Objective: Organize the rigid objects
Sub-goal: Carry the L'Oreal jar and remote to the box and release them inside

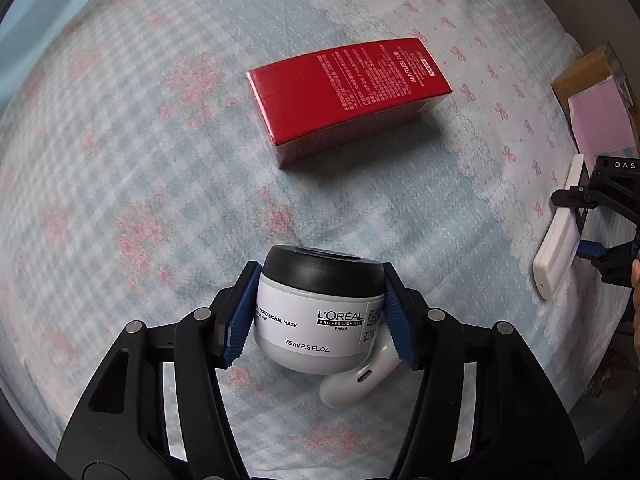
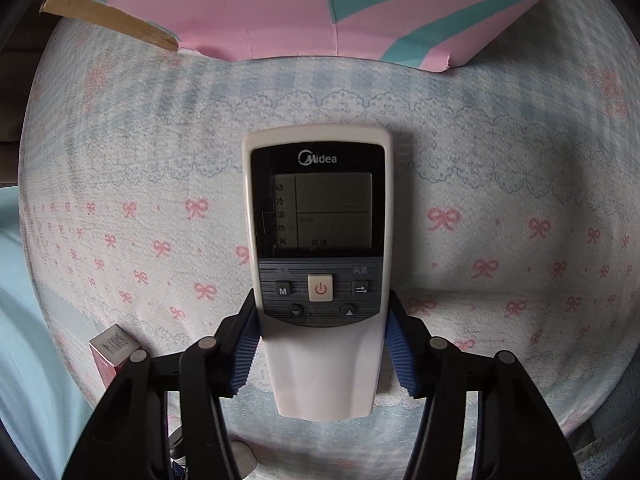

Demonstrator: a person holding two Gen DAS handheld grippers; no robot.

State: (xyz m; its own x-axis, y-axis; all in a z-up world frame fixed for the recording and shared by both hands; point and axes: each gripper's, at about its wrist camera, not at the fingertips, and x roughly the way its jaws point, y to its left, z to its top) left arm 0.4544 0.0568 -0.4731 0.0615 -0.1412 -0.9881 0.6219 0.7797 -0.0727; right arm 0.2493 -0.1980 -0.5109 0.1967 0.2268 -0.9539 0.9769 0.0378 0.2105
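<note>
A grey L'Oréal mask jar (image 1: 318,316) with a black lid lies tipped on the patterned bedspread (image 1: 140,160), a white earbud case (image 1: 360,380) touching its underside. Beyond the jar rests a red carton (image 1: 348,96), flat on its side. A white Midea remote (image 2: 320,264), screen up, lies well to the jar's right, near a pink cardboard box (image 2: 280,8).

We see soft woven cloth w/ a printed check-and-bow pattern, the bedsheet (image 1: 160,160), matt and slightly nubbly. Red box (image 1: 348,100): glossy cardboard under shiny film wrap. Jar (image 1: 320,316): smooth satin grey plastic, matt black lid. Earbud case (image 1: 360,384): glossy white plastic. Remote (image 2: 320,240): smooth white plastic, glossy dark screen panel. Pink box (image 2: 280,4): matt printed cardboard, raw brown edge. Gripper pads (image 1: 240,320): ribbed blue rubber-like material on matt black plastic arms, metal pins.
</note>
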